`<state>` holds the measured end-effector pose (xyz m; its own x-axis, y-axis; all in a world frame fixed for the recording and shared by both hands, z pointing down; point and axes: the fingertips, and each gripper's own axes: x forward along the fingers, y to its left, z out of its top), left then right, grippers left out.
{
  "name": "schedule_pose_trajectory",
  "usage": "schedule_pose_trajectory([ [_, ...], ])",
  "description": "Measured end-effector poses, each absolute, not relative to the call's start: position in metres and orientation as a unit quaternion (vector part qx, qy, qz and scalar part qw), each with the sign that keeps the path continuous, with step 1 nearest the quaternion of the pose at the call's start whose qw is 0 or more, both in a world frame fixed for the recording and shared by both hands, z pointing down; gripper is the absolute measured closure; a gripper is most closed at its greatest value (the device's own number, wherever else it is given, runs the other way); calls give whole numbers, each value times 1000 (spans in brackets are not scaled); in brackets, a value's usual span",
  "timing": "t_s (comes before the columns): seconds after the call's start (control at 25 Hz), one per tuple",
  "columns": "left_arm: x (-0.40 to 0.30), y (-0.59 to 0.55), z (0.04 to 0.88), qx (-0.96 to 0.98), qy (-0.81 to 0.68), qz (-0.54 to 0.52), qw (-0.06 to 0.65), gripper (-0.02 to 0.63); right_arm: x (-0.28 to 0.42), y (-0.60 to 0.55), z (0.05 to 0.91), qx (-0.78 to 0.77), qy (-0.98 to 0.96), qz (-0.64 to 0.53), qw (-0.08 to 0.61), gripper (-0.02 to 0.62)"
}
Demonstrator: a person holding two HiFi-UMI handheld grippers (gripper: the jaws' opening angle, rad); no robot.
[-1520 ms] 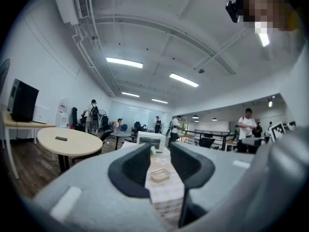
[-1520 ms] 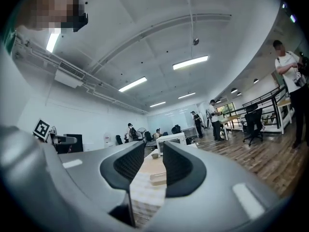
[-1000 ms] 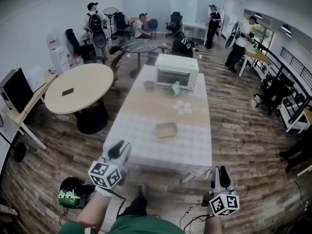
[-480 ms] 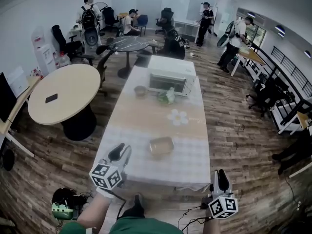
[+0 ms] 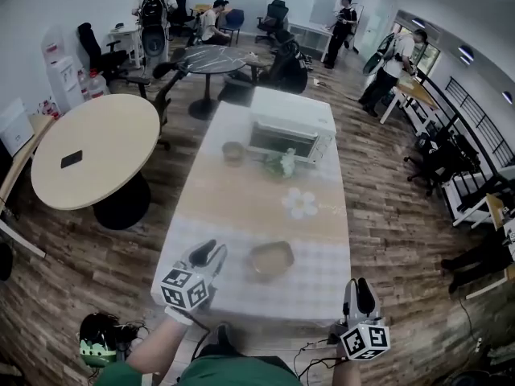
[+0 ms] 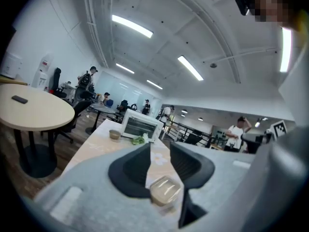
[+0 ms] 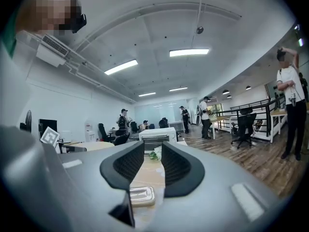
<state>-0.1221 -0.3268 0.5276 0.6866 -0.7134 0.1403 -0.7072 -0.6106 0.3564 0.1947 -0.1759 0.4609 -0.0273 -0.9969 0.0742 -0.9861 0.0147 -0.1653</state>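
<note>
A long table [image 5: 241, 215] runs away from me, its near end covered by a checked cloth. On that end lies a shallow tan container [image 5: 271, 259]. My left gripper [image 5: 211, 252] hangs over the table's near left corner, just left of the container, open by a narrow gap and empty. In the left gripper view the container [image 6: 165, 189] shows low between the fingers [image 6: 130, 170]. My right gripper [image 5: 356, 285] is off the near right corner, open and empty, with the container [image 7: 141, 196] ahead of it. Farther along stand a white toaster oven [image 5: 291, 127], a small bowl [image 5: 233, 151], leafy greens [image 5: 282, 164] and a white flower-shaped piece [image 5: 301, 203].
A round beige table [image 5: 92, 149] with a dark phone stands to the left, and a dark round table [image 5: 211, 59] with office chairs is beyond. Several people stand at the back and right [image 7: 291, 105]. A green helmet-like thing [image 5: 96, 348] and cables lie on the floor by my feet.
I have come closer to the long table. The container now sits nearer both grippers, and the left gripper has moved forward over the table's near corner.
</note>
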Motion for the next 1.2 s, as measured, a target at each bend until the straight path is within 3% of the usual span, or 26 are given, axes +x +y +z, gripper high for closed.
schedule_pose_trajectory([
  [0.32,-99,-366,601,890,-364,49,270,477,195,-226,477,-692,714,-107,17,491],
  [1.2,-10,-377,779,797,-368,172,447,443,280,-262,561,-670,717,-191,28,491],
])
